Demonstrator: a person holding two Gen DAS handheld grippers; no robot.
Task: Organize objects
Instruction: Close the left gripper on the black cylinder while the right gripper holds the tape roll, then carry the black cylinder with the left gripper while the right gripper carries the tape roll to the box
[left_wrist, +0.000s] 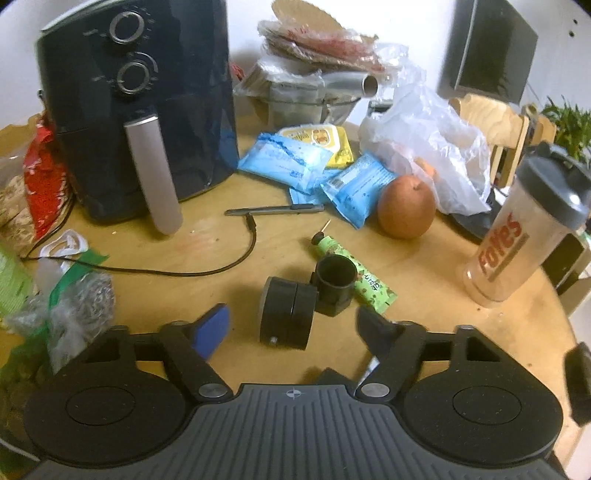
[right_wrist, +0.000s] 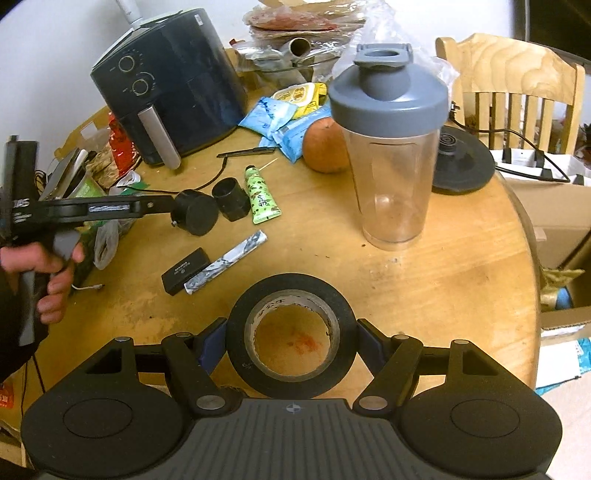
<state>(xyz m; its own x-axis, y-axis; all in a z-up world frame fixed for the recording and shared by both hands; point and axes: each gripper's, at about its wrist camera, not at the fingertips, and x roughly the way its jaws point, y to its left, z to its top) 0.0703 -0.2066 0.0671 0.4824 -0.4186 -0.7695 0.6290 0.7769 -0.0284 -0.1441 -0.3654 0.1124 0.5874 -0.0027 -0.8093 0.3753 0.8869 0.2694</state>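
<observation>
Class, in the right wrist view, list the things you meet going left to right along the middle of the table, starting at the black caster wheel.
Black caster wheel → green patterned tube → clear shaker bottle with grey lid → black round kettle base.

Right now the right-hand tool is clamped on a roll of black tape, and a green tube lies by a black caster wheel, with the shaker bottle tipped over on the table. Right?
Not quite: the shaker bottle stands upright, lid on, as the right wrist view shows. The rest holds: the right gripper holds the black tape roll, and the green tube lies by the caster wheel.
</observation>
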